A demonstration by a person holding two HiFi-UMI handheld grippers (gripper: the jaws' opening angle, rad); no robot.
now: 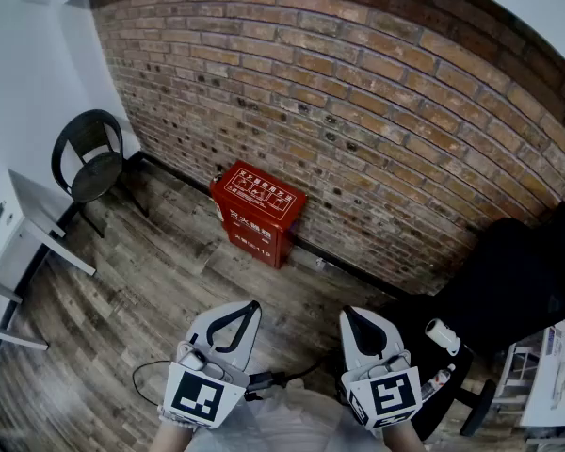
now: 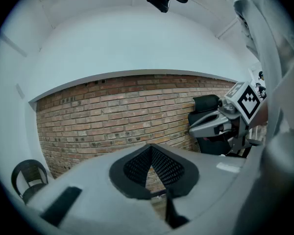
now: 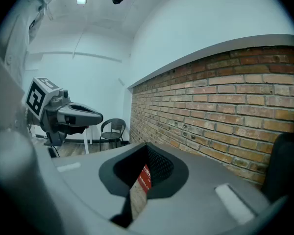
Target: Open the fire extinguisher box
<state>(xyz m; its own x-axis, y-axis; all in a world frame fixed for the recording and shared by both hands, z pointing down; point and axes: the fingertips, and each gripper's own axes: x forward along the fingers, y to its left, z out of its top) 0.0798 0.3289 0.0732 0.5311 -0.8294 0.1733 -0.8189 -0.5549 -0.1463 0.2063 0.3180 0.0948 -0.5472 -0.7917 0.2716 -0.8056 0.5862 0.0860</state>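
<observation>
Brick wall (image 1: 358, 92) at the back, wood floor (image 1: 169, 281) below. Down on that floor, right up against the wall: red fire extinguisher box (image 1: 257, 212), lid flat on top, looks closed. Off to one side a black chair (image 1: 89, 158), well apart from the box; off to the other side a dark office chair (image 1: 523, 281). Close by, at the bottom of the head view, left gripper (image 1: 252, 307) and right gripper (image 1: 348, 314), side by side, both aimed at the box and a little down, both well apart from it. Left gripper: jaws pressed tip to tip, nothing between them. Right gripper: same, jaws pinched together and empty, with a strip of the red box peeking through the slit in the right gripper view. Touching nothing yet. Step in hand, by the look of it: the very start, just facing the box and getting ready to go to it. Nothing of the opening done so far. Next, most likely: walk or bend closer, bring one gripper down to the front edge of the lid, spread its jaws or hook under the edge, then lift. Cannot see a latch or handle from here, so needs a closer look first. Might need the other gripper to keep the box from sliding.
</observation>
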